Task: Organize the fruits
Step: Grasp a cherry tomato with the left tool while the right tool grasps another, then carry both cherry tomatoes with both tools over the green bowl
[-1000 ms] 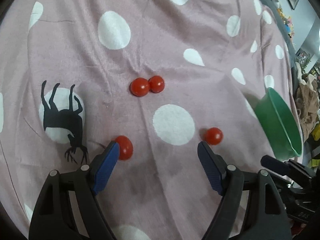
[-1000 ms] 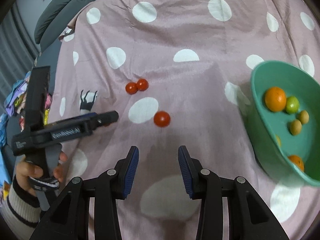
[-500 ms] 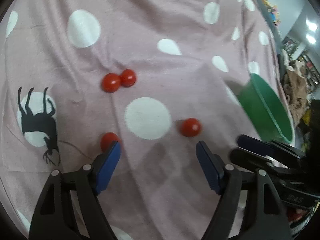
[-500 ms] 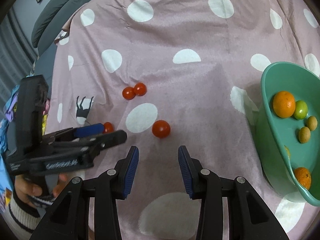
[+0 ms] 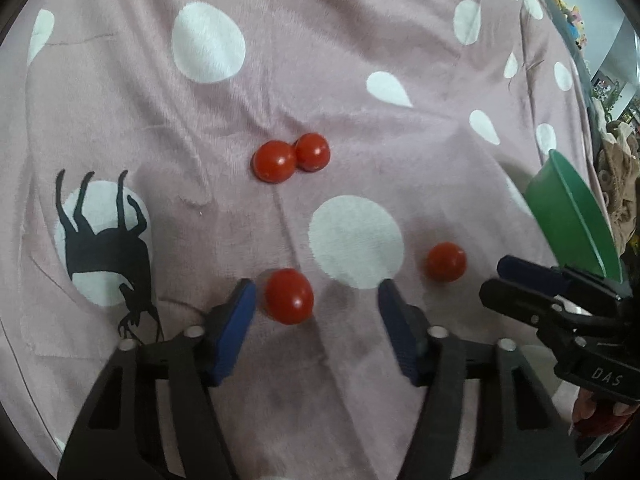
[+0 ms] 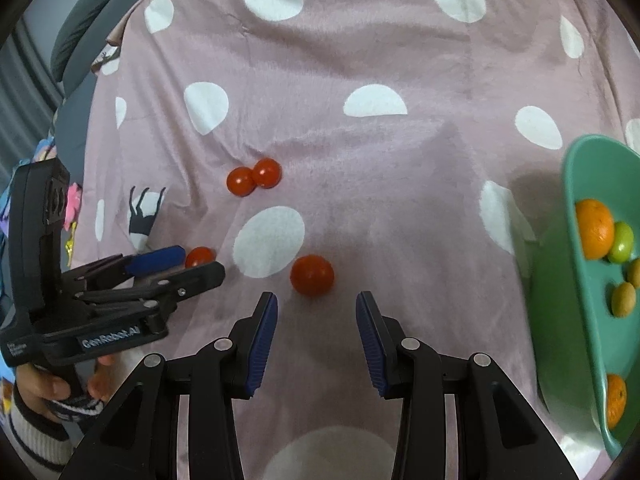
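Several red cherry tomatoes lie on a pink polka-dot blanket (image 5: pixel 360 120). My left gripper (image 5: pixel 314 300) is open, and one tomato (image 5: pixel 289 296) lies between its blue pads, close to the left pad. My right gripper (image 6: pixel 316 312) is open just short of another tomato (image 6: pixel 312 275), which also shows in the left wrist view (image 5: pixel 446 262). Two touching tomatoes (image 5: pixel 290 157) lie farther back, also seen in the right wrist view (image 6: pixel 253 177). A green bowl (image 6: pixel 576 208) at the right holds oranges (image 6: pixel 594 229), a lime and small brownish fruits.
The bowl's rim (image 5: pixel 576 216) shows at the right edge of the left wrist view. A black deer print (image 5: pixel 106 236) marks the blanket at the left. The left gripper and the hand holding it (image 6: pixel 100 308) are at the left of the right wrist view. Grey cushions (image 6: pixel 100 8) lie beyond the blanket.
My left gripper has shifted so the near-left tomato now lies between its pads instead of beside the left one. My right gripper has moved forward, closer to its tomato.
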`<act>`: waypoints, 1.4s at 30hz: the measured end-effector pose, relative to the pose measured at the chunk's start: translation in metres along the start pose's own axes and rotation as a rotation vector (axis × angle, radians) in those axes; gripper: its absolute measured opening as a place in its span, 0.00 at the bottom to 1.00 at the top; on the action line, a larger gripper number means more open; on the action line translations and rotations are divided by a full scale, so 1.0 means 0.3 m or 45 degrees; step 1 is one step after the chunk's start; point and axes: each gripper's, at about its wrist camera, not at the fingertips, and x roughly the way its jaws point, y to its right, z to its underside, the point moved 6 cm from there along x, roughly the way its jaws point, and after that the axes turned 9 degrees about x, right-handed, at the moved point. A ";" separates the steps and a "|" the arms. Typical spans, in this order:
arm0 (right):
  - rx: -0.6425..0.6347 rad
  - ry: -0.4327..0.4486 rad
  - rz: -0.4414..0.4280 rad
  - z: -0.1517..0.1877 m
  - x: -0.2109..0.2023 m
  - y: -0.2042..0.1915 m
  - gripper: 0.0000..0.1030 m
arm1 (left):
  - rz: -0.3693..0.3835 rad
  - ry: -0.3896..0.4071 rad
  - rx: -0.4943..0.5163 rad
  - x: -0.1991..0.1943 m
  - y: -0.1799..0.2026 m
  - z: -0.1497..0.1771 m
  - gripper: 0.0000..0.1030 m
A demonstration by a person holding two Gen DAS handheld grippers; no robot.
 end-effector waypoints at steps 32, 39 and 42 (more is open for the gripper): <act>-0.073 -0.007 0.007 -0.002 0.039 -0.043 0.29 | -0.019 0.068 0.046 -0.093 0.041 0.020 0.23; -0.052 0.036 -0.032 0.060 -0.086 -0.050 0.29 | 0.030 0.102 0.023 -0.185 0.107 0.085 0.23; -0.048 0.057 -0.028 0.085 -0.136 -0.053 0.29 | 0.037 0.104 0.029 -0.211 0.143 0.102 0.23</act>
